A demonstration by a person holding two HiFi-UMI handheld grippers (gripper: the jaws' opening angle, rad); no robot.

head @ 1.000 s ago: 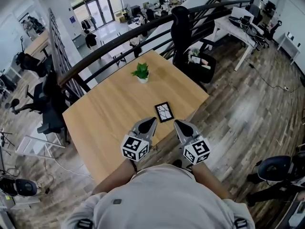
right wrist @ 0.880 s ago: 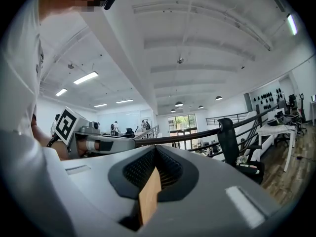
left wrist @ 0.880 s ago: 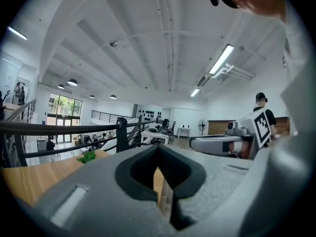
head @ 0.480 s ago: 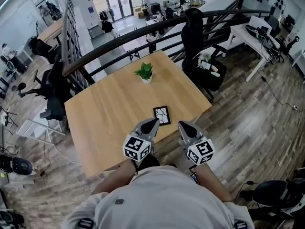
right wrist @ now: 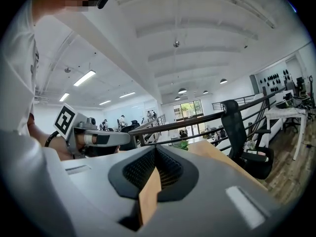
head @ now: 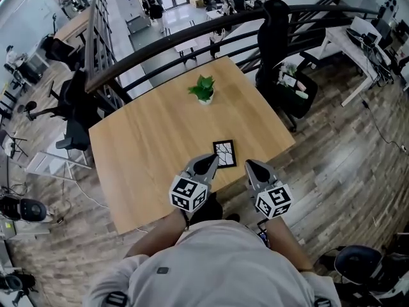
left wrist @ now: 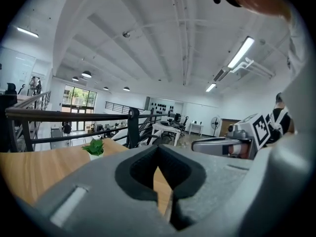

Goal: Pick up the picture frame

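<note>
Head view: picture frame (head: 224,153) lies just far-right of left gripper (head: 211,162) — right gripper (head: 250,165) less near; both pressed together, empty.

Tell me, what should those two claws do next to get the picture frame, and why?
Probably open the left claw first. Both it and the right claw are shut and empty, while the picture frame lies flat on the table just beyond the left claw's tip; a shut claw cannot take its edge.
</note>
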